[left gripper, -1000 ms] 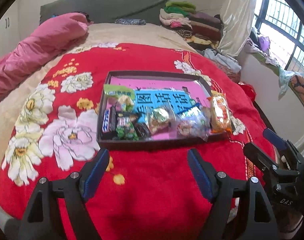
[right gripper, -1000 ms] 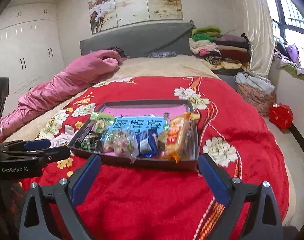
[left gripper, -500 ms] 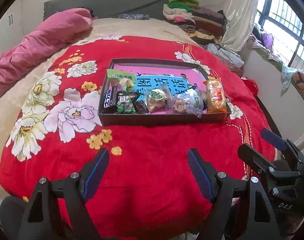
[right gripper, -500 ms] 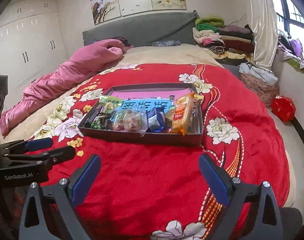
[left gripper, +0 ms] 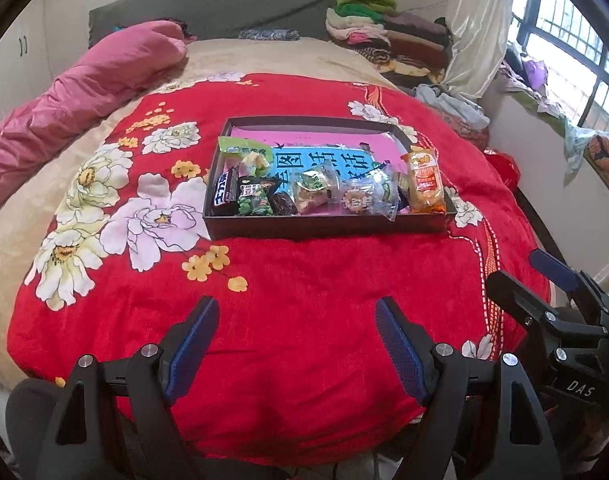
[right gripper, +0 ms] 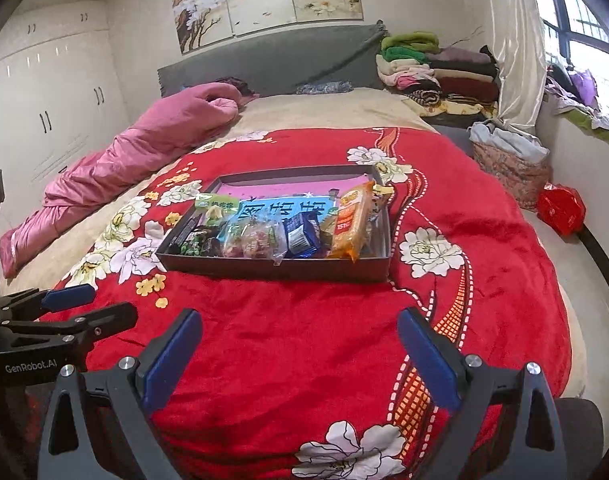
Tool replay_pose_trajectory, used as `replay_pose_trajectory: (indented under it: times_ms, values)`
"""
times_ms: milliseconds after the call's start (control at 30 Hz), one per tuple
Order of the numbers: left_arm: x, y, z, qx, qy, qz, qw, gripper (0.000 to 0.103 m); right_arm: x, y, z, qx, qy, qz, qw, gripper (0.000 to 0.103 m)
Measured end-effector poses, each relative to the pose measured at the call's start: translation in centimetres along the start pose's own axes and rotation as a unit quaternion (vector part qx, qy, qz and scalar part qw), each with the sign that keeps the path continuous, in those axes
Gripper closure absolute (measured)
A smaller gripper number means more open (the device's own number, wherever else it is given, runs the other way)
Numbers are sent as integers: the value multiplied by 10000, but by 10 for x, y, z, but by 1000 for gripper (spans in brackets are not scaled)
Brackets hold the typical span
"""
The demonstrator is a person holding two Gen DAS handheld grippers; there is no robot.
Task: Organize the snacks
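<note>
A shallow dark box (left gripper: 324,229) (right gripper: 272,270) lies on the red flowered blanket (left gripper: 296,280) in the middle of the bed. Several wrapped snacks lie along its near side: a black bar (left gripper: 221,194), a green packet (left gripper: 254,199), clear-wrapped pastries (left gripper: 362,199), a blue packet (right gripper: 302,236) and an orange packet (left gripper: 424,182) (right gripper: 350,220) at the right end. My left gripper (left gripper: 296,334) hangs open over the blanket's near edge, well short of the box, nothing between its fingers. My right gripper (right gripper: 300,344) is open too and empty, level with the left one.
A pink quilt (right gripper: 144,148) lies along the bed's left side. Folded clothes (right gripper: 436,72) are stacked at the far right by the headboard. A basket of laundry (right gripper: 508,164) and a red bag (right gripper: 560,208) sit on the floor to the right.
Both grippers have drawn back from the box toward the foot of the bed, so the box looks smaller and farther. Their jaws keep the same width.
</note>
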State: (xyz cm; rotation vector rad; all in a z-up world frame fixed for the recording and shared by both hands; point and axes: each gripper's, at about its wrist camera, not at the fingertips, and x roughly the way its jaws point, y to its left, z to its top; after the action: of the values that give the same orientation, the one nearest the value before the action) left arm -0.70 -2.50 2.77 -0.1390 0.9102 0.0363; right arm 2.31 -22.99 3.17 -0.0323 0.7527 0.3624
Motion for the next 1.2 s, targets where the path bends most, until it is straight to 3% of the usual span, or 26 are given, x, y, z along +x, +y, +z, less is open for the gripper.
replay_pose_trajectory:
  times_ms: [1200]
  values:
    - [6,-3,-2,77,86,18,9999,22,7,5,-6,-76,167,49,9998,4]
